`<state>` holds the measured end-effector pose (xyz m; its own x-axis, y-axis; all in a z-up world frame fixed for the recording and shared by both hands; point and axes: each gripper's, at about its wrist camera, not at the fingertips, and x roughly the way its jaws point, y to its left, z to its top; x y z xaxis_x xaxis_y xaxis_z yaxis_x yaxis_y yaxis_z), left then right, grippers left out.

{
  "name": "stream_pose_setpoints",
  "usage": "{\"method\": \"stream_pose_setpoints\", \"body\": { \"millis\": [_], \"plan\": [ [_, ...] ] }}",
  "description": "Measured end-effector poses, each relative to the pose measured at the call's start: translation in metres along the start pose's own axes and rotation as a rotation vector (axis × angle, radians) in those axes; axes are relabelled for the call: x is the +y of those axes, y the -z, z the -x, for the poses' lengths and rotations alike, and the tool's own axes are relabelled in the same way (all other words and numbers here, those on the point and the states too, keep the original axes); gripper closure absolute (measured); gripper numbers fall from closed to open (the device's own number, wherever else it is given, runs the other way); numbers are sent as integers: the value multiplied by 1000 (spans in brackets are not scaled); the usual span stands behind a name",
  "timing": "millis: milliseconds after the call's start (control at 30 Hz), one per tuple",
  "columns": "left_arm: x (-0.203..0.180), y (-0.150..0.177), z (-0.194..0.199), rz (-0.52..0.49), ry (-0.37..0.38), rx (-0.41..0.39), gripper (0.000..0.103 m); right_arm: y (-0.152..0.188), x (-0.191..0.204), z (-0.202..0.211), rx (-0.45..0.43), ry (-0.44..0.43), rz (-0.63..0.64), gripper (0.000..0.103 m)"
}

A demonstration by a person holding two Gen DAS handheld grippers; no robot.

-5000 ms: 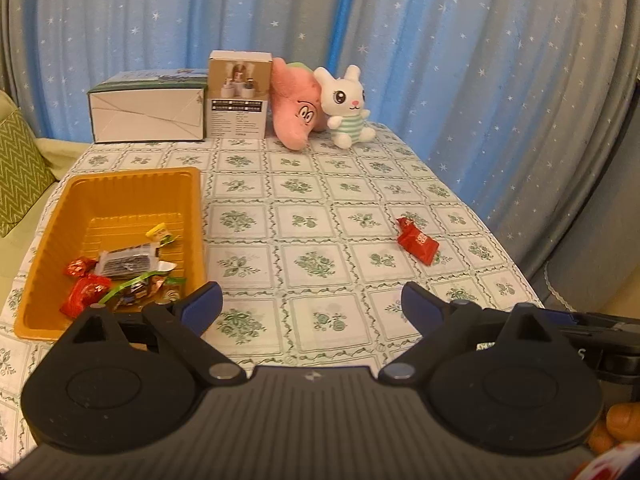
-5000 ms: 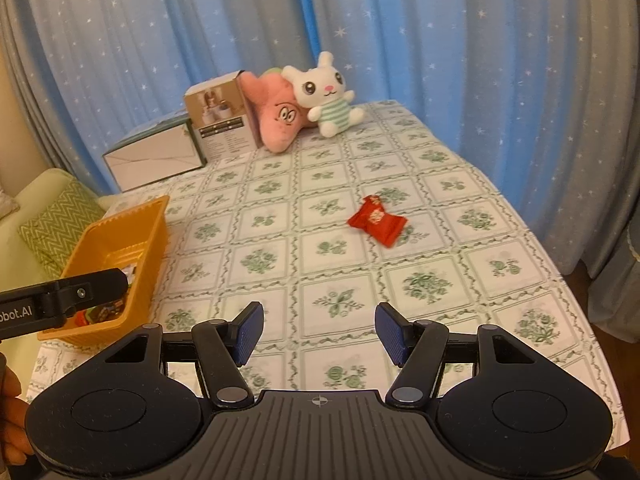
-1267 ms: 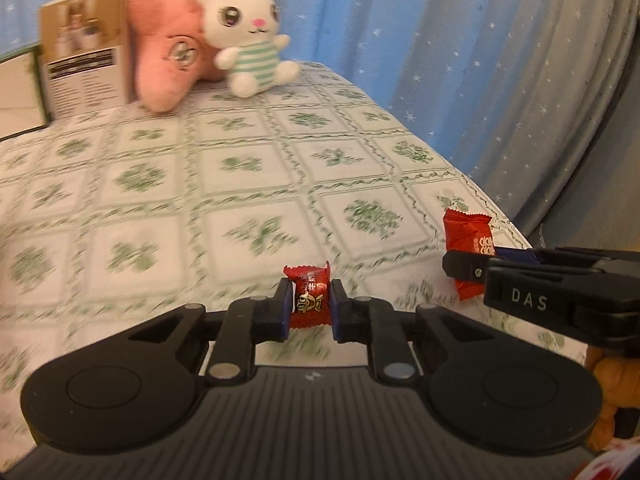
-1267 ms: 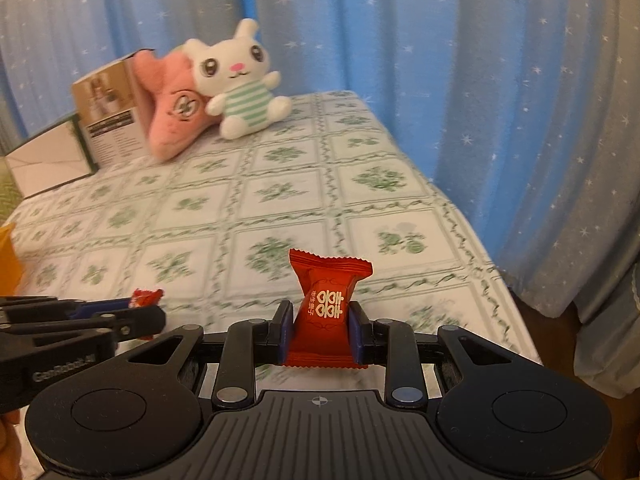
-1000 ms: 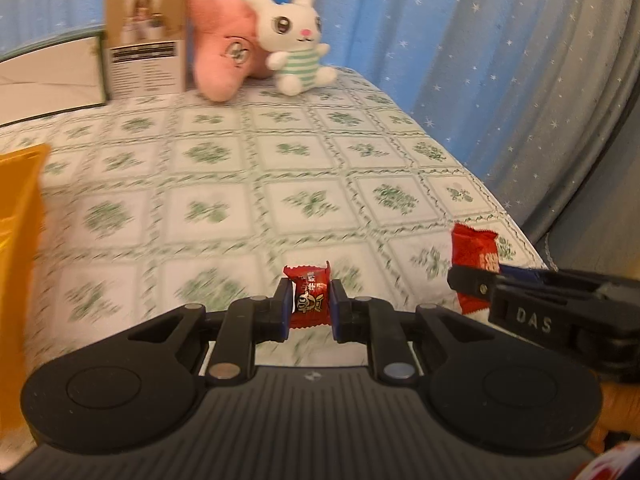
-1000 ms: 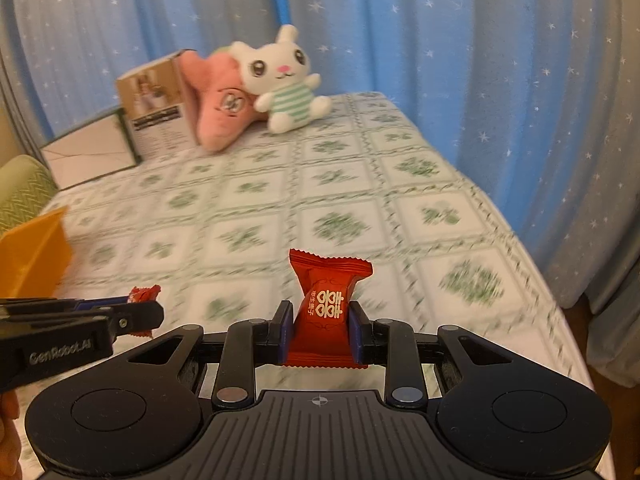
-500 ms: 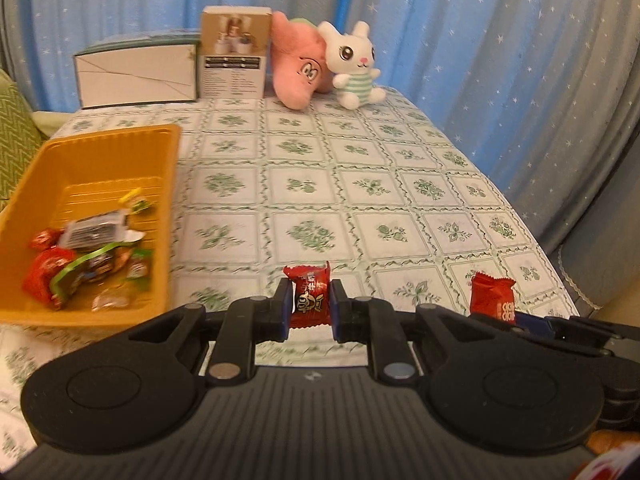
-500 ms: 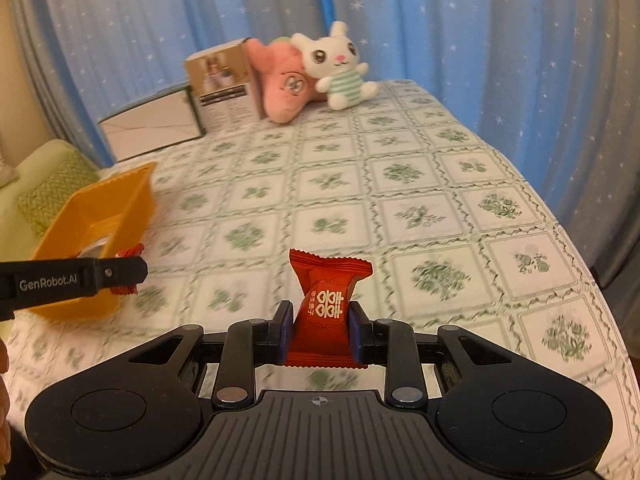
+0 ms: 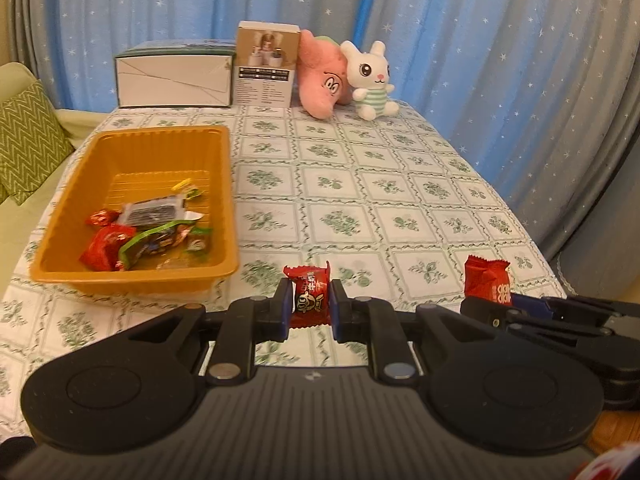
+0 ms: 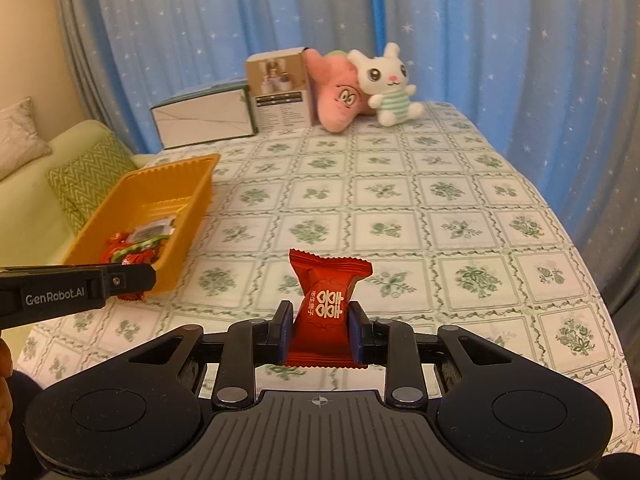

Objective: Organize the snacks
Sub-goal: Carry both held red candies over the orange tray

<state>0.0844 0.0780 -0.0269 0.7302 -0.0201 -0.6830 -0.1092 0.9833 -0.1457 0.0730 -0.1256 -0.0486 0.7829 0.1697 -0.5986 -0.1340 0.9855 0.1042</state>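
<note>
Two red candies (image 9: 309, 295) (image 10: 326, 310), upright between fingers (image 9: 282, 307)

"GenRobot.AI" in white on side of left gripper (image 10: 132, 280); red packet (image 10: 326, 312) in right gripper (image 10: 320, 334) has white double-happiness sign w/ small chars beside it, too small to read; box (image 10: 280, 92) label text too small to read

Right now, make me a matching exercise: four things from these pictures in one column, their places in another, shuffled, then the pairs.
Things:
1. small red candy
2. large red packet
3. orange tray
4. white bunny

Places:
A. far end of the table, beside the pink plush
B. in the right gripper
C. on the table's left side, holding snacks
D. in the left gripper

Pairs: 1-D, 2-B, 3-C, 4-A
</note>
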Motion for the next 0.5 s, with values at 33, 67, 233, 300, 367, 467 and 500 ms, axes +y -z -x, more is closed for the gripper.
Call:
{"method": "stream_pose_setpoints", "body": {
  "millis": [33,67,233,300,367,467,500],
  "plan": [
    [3,1,3,0,-4,-1,86,1,3,0,1,-3,3,74],
    [6,3,6,1,-8,-1,86,1,5,1,3,-8,6,74],
    [21,8,17,8,-30,-1,86,2,23,0,12,-32,36,74],
    [27,10,21,14,-38,-1,86,3,30,-1,17,-43,44,74],
    [33,11,25,20,-46,-4,86,3,36,-2,18,-54,54,74],
    [42,11,30,29,-55,-4,86,2,46,-2,16,-70,68,74],
    [45,12,32,30,-59,-6,86,2,49,-2,16,-75,71,74]
  ]
}}
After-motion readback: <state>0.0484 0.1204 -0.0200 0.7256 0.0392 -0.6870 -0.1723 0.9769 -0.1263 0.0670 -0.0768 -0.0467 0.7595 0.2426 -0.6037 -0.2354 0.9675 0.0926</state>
